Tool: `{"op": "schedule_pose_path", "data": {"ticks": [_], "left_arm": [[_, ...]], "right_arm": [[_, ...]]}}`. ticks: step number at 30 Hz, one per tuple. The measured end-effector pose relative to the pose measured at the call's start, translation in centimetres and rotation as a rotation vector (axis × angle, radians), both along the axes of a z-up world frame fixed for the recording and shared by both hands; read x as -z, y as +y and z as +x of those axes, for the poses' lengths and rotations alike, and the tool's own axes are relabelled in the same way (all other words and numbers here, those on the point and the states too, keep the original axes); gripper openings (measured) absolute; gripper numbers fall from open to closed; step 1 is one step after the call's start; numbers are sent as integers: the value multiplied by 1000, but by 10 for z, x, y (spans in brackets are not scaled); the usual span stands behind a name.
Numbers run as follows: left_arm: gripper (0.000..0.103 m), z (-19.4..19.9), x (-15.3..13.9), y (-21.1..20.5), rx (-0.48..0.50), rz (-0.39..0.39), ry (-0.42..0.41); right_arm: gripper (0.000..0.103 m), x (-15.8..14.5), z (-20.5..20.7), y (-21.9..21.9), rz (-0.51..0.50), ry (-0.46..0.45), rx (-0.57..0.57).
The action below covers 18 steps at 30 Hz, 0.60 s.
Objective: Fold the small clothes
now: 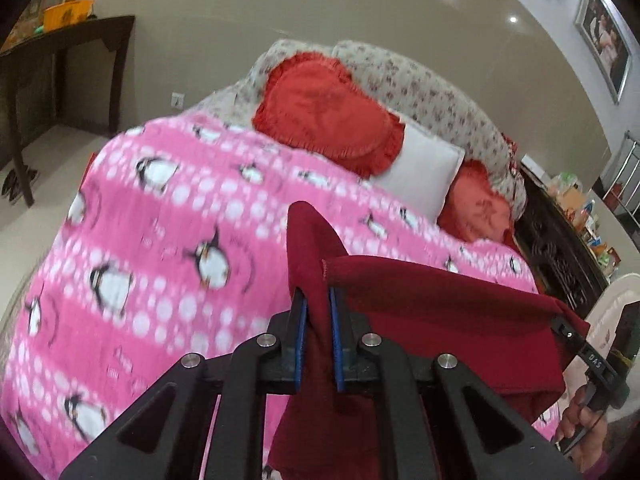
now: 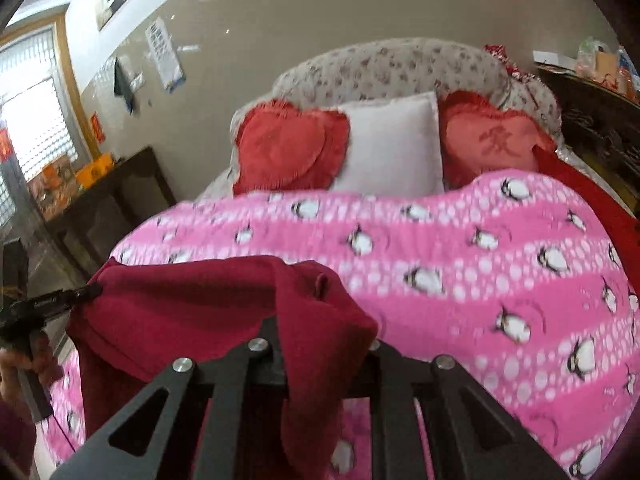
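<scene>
A dark red garment [image 1: 432, 312] hangs stretched between my two grippers, lifted above the pink penguin blanket [image 1: 160, 240] on the bed. My left gripper [image 1: 319, 300] is shut on one corner of it; the cloth is pinched between the blue pads [image 1: 335, 344] and droops below. The right gripper's tip [image 1: 568, 334] shows at the far right, holding the other corner. In the right wrist view the garment [image 2: 192, 312] drapes over my right gripper [image 2: 320, 320] and hides its fingers; the left gripper's tip [image 2: 80, 294] grips the far corner at left.
Two red heart cushions [image 1: 324, 116] and a white pillow [image 1: 424, 168] lean on the floral headboard [image 1: 432, 92]. A dark side table [image 1: 64, 64] stands left of the bed, dark carved furniture [image 1: 560, 256] with clutter right. The blanket [image 2: 480, 272] covers the bed.
</scene>
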<state>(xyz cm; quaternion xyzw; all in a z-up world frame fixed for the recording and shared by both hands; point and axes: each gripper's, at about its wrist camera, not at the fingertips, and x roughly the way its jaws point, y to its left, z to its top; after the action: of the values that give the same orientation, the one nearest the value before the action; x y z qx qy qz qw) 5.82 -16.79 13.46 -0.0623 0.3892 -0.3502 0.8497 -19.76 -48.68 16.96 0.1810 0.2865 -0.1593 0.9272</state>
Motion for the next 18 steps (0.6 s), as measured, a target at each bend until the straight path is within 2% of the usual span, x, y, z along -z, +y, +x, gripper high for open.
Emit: {"op": "schedule_pose_path", "data": {"ticks": [2,4,6,7,8,10,11,13,18], "left_arm": [[0,8,12,-10,22,40,10],[0,17,36,-17,26,108,66],[0,26,68,-16,14,213,157],[0,28,81,-11,5,243,193],[0,28,87,-6,-8,252,207],[11,27,92,13,-33,229,221],[14,25,91,21,-38,213,234],[14,18,88,32,-28,200,253],[15,-34,76,59,62,193,220]], "right_arm": [[14,3,12,-4,-37,2,13],[17,20,28,-8,-66,52,17],[47,47,40,-18,-21,165,21],[50,60,43,-23,13,232,42],[50,71,39,-29,48,269,67],[54,76,20,-37,87,254,116],[59,75,12,-38,97,249,130],[63,73,-7,-38,128,238,141],[68,79,-53,-14,273,264,41]]}}
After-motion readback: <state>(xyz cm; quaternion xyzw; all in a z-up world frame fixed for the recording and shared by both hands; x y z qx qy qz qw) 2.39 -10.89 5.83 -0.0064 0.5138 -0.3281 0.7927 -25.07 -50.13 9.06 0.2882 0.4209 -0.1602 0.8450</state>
